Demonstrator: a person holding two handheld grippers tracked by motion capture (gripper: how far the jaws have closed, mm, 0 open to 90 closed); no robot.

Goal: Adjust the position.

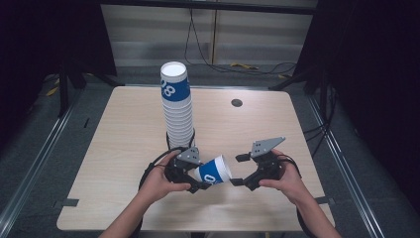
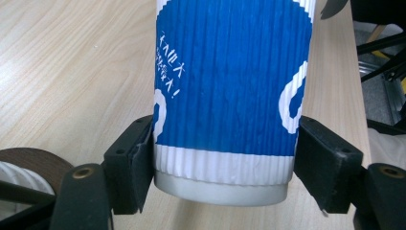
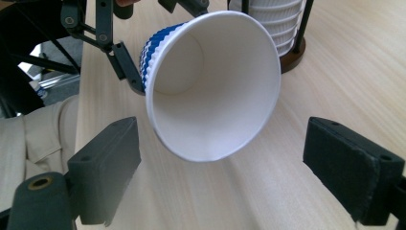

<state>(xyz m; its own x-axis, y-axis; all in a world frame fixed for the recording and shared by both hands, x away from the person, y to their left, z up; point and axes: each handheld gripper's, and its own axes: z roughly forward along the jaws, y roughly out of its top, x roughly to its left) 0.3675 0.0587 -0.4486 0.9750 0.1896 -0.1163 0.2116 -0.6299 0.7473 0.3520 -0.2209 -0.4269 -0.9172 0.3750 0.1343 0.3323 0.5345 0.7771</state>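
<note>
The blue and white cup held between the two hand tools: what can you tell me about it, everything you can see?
The cup looks like ribbed paper, blue with white markings and a white band near its base; inside it is plain white and empty. It lies tipped on its side above the table, its mouth facing the right gripper, whose jaws stand open, apart from it. The left gripper clamps it near the base, one pad on each side. A tall stack of cups stands behind it.

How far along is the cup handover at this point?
Done: one blue and white cup is off the tall stack, clamped near its base by the left gripper. In hand: its mouth faces the open right gripper. Left: the right fingers have not closed.
</note>
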